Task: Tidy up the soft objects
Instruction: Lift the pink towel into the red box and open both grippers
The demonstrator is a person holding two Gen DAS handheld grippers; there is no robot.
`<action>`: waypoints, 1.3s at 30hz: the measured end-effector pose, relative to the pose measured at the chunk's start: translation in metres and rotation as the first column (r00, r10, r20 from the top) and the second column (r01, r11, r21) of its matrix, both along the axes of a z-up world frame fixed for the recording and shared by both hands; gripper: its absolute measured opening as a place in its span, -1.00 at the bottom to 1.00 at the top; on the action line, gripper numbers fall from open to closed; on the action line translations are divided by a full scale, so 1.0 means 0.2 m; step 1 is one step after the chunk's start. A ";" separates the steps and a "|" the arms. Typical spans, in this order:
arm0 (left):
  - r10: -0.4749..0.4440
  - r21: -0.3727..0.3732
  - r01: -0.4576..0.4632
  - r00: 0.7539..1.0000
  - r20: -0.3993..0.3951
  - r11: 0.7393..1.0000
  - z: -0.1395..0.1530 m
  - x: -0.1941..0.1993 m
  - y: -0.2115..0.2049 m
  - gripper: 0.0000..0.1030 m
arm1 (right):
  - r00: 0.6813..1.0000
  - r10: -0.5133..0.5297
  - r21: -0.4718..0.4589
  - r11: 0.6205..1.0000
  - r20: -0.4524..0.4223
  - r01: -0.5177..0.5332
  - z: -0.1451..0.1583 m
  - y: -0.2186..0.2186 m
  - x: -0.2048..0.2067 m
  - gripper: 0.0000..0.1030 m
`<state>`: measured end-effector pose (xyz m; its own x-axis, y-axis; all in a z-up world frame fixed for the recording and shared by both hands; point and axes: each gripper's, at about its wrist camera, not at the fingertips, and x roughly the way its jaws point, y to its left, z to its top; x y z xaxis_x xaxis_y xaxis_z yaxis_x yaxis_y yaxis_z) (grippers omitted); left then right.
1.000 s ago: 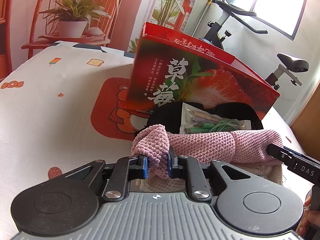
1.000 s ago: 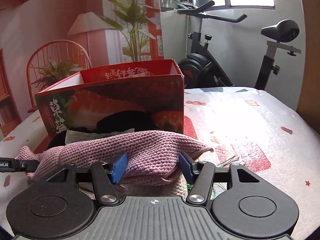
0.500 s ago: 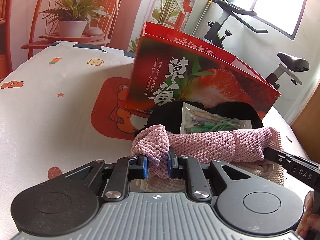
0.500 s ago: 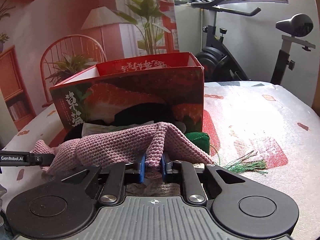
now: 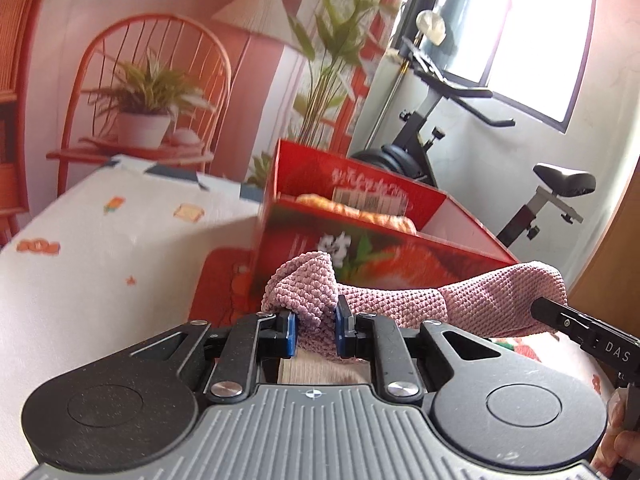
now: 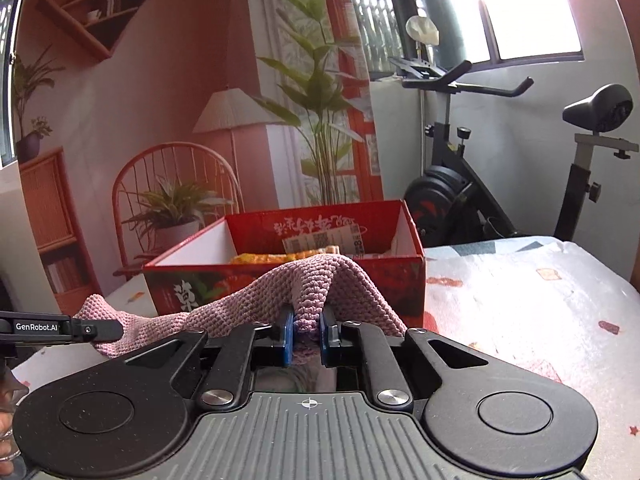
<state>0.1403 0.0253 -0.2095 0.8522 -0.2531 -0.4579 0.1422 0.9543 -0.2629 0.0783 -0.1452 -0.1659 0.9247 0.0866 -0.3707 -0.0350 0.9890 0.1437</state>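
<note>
A pink knitted cloth hangs stretched between my two grippers, lifted off the bed in front of the red strawberry box. My left gripper is shut on its left end. My right gripper is shut on a pinched fold of the cloth at its right end. The open box holds something orange-yellow inside. Each gripper's finger shows at the edge of the other's view.
The bed with a white cartoon-print sheet spreads left of the box and to its right. An exercise bike stands behind the bed. A red chair with a potted plant stands at the back left.
Both grippers have risen with the pink cloth, lifting it off the pile on the bed toward the box's rim. The right gripper closed on the cloth during the earlier frames.
</note>
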 end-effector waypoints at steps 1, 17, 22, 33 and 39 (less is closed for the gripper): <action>-0.002 0.005 0.002 1.000 0.015 1.000 0.03 0.01 0.00 -0.64 | 1.000 0.001 0.000 1.000 0.010 -0.001 0.02 0.00 0.01 -0.78; -0.054 0.033 0.053 0.998 0.043 0.998 0.35 0.45 -0.15 -0.64 | 0.999 -0.034 0.010 0.999 0.025 0.034 0.26 -0.22 0.39 -0.78; -0.124 0.033 0.127 0.987 -0.098 0.991 0.29 0.67 -0.20 -0.64 | 0.998 -0.022 -0.066 0.998 -0.066 0.018 0.24 -0.23 0.59 -0.78; -0.140 0.104 0.167 0.964 -0.225 0.980 0.16 0.79 -0.22 -0.63 | 0.965 0.049 -0.033 0.998 -0.258 -0.059 0.16 -0.22 0.83 -0.78; -0.149 0.072 0.171 0.958 -0.243 0.983 0.17 0.84 -0.22 -0.49 | 0.933 0.090 0.042 0.996 -0.350 -0.080 0.12 -0.18 0.92 -0.77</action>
<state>0.3082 -0.0197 -0.1760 0.6688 -0.3254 -0.6684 0.2396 0.9455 -0.2205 0.2625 -0.1820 -0.1421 0.7249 0.1734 -0.6666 -0.0611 0.9802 0.1886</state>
